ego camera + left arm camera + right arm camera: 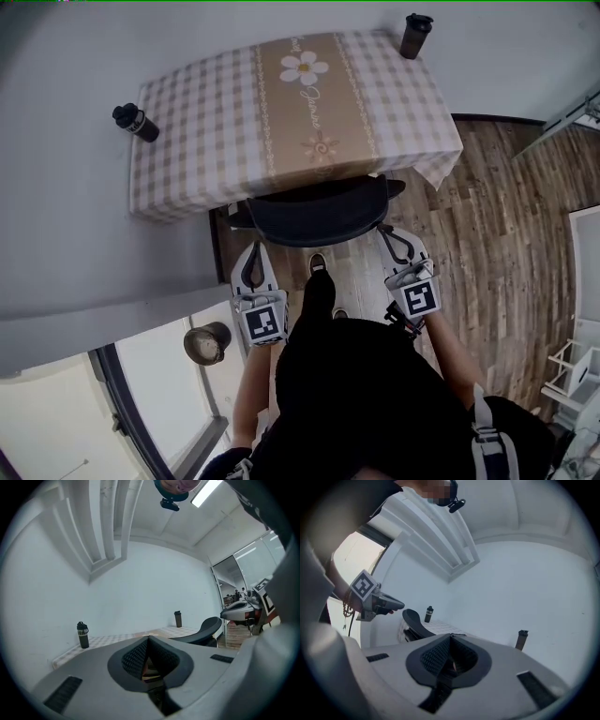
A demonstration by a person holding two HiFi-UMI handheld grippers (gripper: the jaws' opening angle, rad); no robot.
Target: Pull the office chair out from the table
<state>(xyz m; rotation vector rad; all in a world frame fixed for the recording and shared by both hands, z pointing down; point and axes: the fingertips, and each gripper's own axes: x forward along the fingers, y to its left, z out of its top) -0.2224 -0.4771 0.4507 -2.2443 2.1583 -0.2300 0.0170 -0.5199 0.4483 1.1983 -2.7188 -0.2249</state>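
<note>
The task is judged to be barely begun. The chair (pixel 319 217) is seen pushed in at the near edge of the table (pixel 187 141). Its seat is hidden under the checked cloth, and only the dark curved backrest shows, close against the table's edge. No gap that would count as pulled out is seen between chair and table.

The left gripper (pixel 251 253) is held just short of the backrest's left end, and the right gripper (pixel 392 239) is held at its right end. Both are pointed toward the table. Whether either tip touches the chair cannot be told from the head view. In both gripper views the jaws are seen clenched together with nothing between them. The backrest lies off to the side in each, not in the grip. No hold on the chair has therefore been taken.

What is left is judged to be nearly everything. The jaws have to be opened, the backrest has to be gripped or hooked at both ends, and the chair has to be drawn back over the wood floor. A shoe (pixel 317 267) is seen directly behind the backrest, between the two grippers, so room would have to be made there before the chair can roll clear. Two bottles (pixel 136 122) stand on the table, well apart from the chair, and are not expected to be disturbed.
</note>
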